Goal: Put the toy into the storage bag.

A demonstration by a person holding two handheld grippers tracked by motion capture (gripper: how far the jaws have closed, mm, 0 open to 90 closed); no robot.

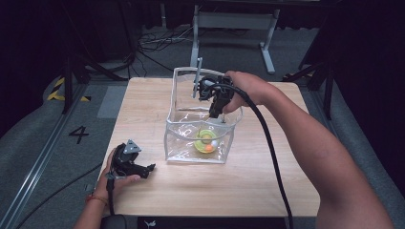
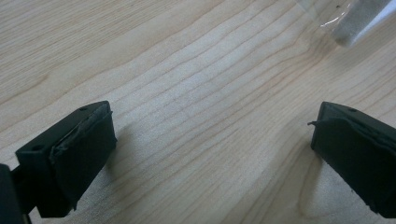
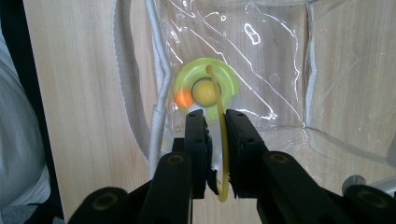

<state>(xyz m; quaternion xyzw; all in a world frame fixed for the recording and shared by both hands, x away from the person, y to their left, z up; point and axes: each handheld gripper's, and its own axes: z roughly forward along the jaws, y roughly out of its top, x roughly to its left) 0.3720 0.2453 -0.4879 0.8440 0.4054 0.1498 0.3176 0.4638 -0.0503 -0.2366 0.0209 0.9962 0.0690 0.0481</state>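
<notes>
Now, toy position: a yellow-green round toy lies flat on the floor of the clear bag, mid-bench.
Cord: thin yellow cord, rising from the toy's centre up between the jaws.
Right gripper: points down into the bag, jaws nearly together, the cord between them.
Left gripper: near left on the wooden bench, jaws wide apart, nothing between.
Bag: soft, glossy, white-edged walls surrounding the toy.

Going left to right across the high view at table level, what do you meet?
Left gripper lying open on the table → clear plastic bag with a yellow-green toy inside → right gripper over the bag's right side.
</notes>
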